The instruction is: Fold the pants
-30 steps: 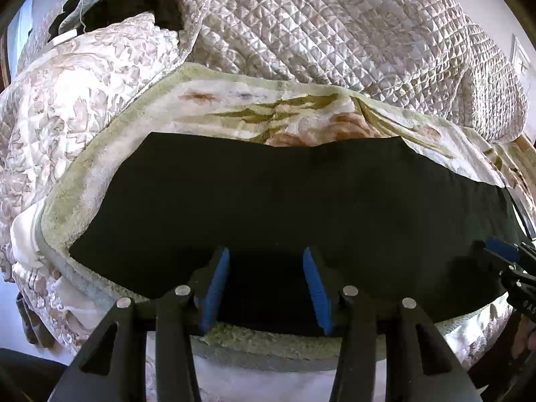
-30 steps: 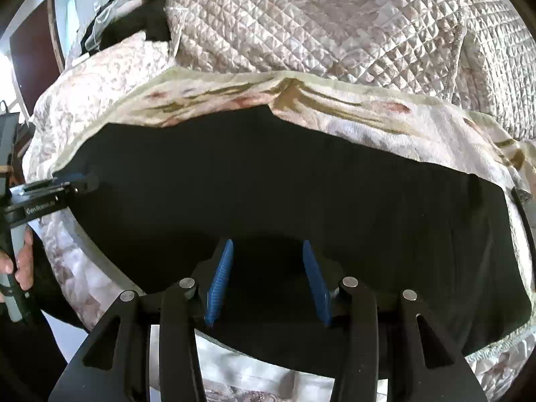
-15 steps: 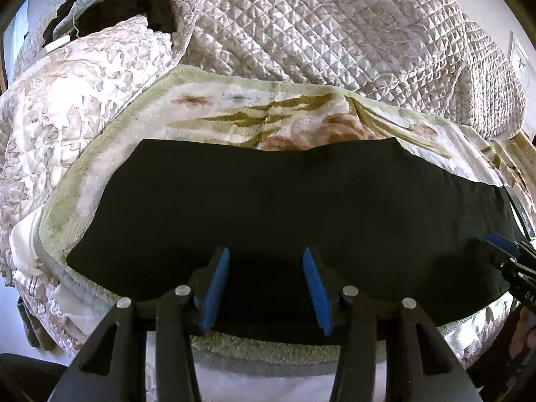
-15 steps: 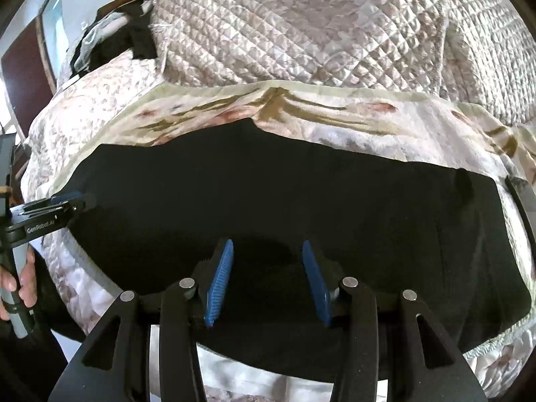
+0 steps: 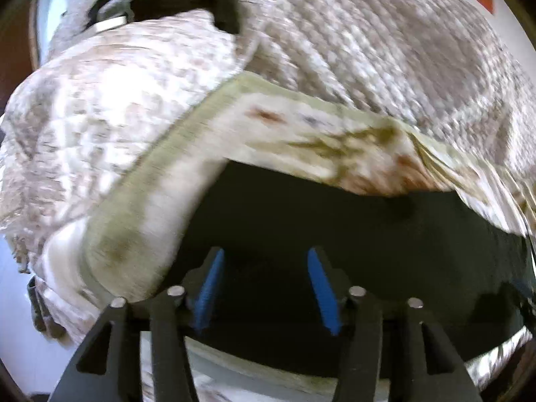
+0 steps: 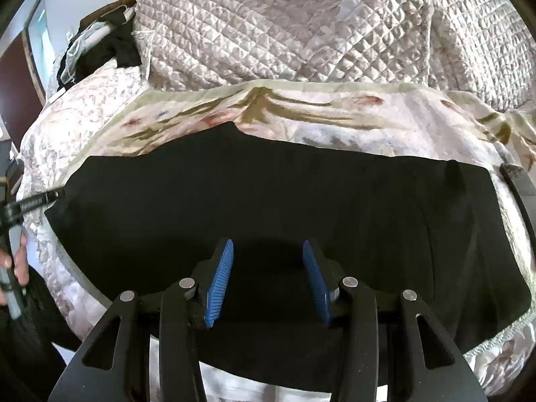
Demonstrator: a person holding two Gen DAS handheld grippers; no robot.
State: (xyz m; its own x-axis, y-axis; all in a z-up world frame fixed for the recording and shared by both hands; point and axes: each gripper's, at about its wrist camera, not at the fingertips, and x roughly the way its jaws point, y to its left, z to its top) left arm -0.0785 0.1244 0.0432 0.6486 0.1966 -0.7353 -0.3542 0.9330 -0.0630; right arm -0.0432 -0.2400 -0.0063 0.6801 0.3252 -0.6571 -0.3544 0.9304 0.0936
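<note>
Step in hand, as a judgement: pants already doubled into one long strip, set-up for the next fold across the length. Next move probably calls for pinching one end of the strip with both layers caught, lifting and carrying it over toward the other end, edges lined up.

Left gripper: jaws opening, blue pads apart, black cloth lies under and between them but nothing pinched. View is motion-blurred. Right gripper: jaws stand apart, pads clear of the cloth, nothing held, hovering over the near edge mid-strip.

Pants: black, flat, long band running left to right along the near edge of the bed, on a floral blanket. Far edge has a small bump left of middle. Right end shows seams and a raised fold; left end squared off, close to the left gripper's tip seen in the right view. Mostly smooth, few wrinkles. Quilted cover heaped beyond, not touching the pants.
</note>
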